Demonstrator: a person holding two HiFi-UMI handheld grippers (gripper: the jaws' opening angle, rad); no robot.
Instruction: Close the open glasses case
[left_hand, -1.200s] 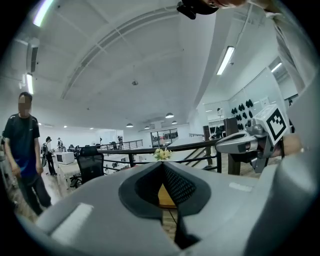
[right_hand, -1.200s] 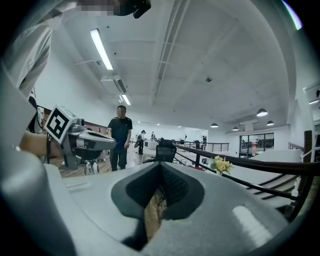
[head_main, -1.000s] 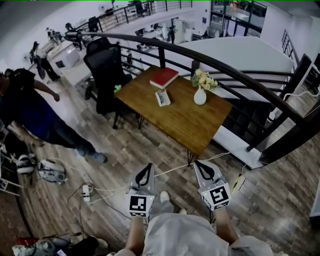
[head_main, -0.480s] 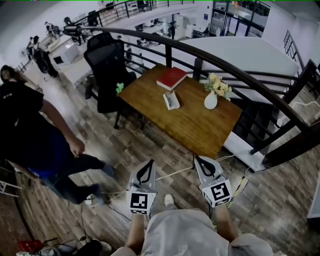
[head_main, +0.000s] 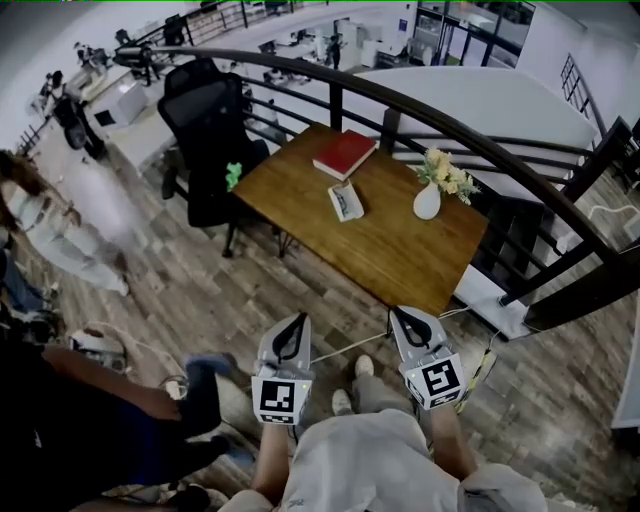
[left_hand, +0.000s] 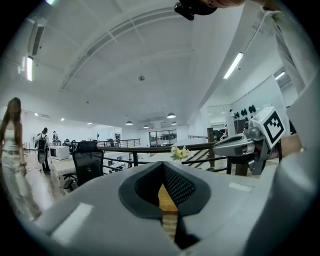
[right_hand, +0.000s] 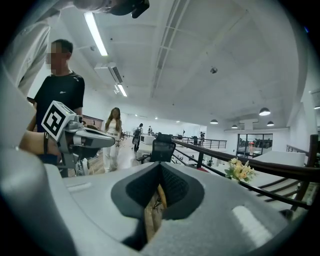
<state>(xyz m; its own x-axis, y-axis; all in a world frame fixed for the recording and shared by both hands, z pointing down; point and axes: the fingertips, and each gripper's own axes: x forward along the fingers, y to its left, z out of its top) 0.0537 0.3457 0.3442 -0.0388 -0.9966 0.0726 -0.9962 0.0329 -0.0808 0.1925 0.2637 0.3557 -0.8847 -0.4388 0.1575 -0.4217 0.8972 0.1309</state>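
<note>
The 2 grippers are held low and close to the person's body, side by side over the wooden floor. The left gripper has its jaws together, tips meeting, with nothing between the pads; only a thin slit stays between them in the left gripper view. The right gripper is the same: jaws together and empty, as the right gripper view shows. Each carries its marker cube nearest the body.

The glasses case lies well ahead of both grippers, on a wooden table, nearer that table's far side and roughly in line with the gap between the 2 grippers. It looks open, though it is small in the head view. Neither gripper is near it.

Just beyond the case lies a red book. To the right of the case, ahead of the right gripper, stands a white vase with pale flowers. A black chair stands at the table's left end, ahead and left of the left gripper. A dark curved railing runs behind the table.

Left of the left gripper, a person in white is on the floor, blurred, and a person in dark clothes is close by at the lower left.
</note>
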